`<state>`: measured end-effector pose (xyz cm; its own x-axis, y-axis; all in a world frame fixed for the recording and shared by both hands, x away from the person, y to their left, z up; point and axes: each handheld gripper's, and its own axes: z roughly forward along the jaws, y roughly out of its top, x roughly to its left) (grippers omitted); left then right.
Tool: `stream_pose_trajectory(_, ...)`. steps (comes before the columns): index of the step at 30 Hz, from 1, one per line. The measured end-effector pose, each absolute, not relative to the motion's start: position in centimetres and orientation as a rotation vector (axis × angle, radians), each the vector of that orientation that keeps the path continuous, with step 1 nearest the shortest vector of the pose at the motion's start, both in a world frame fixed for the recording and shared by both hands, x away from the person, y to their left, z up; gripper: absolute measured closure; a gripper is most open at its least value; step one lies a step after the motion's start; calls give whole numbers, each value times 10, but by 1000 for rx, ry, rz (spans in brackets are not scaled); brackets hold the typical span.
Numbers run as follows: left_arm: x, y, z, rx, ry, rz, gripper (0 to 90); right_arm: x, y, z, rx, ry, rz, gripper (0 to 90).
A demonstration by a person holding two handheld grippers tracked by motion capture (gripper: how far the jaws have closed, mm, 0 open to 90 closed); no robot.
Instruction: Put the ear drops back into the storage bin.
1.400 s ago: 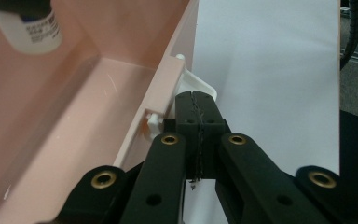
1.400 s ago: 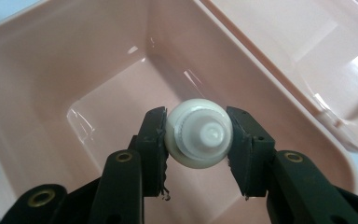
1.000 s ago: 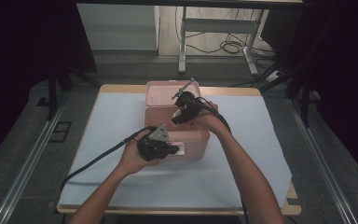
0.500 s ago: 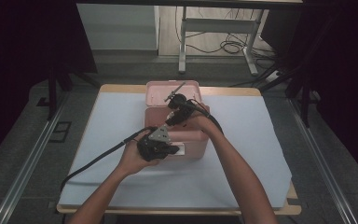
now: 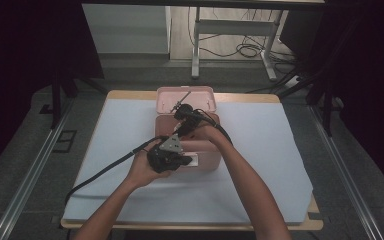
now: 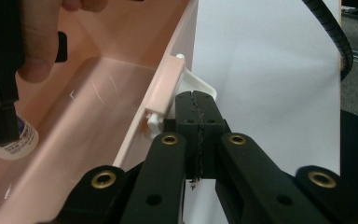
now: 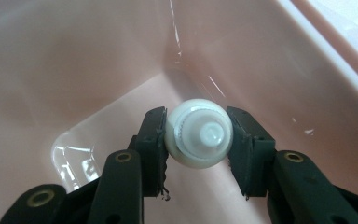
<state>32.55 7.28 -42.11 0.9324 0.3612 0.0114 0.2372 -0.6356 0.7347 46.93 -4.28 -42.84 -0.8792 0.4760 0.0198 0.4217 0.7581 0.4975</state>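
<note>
right gripper (image 7: 198, 140), clamped on a white bottle (image 7: 199, 134), has sunk lower into the pink box (image 5: 202, 150) at frame centre; left gripper (image 6: 197, 100), jaws shut, rests at the box's white latch (image 6: 200, 86), seen close up in its own view

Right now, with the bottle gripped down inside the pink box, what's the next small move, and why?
Probably lower a little more, then open. The right gripper is clamped on the white bottle inside the pink box, with the floor apparently just below. The left gripper, shut, sits by the box's latch, seemingly steadying it.
</note>
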Motion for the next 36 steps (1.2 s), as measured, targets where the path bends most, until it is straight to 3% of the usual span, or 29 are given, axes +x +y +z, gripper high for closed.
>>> stream_pose_trajectory(23,325,73,-421,2285,424,200,900,478,-28,-452,732,2868,713,586)
stream_pose_trajectory(36,325,73,-422,2285,422,204,900,474,-31,-443,721,2853,747,560)
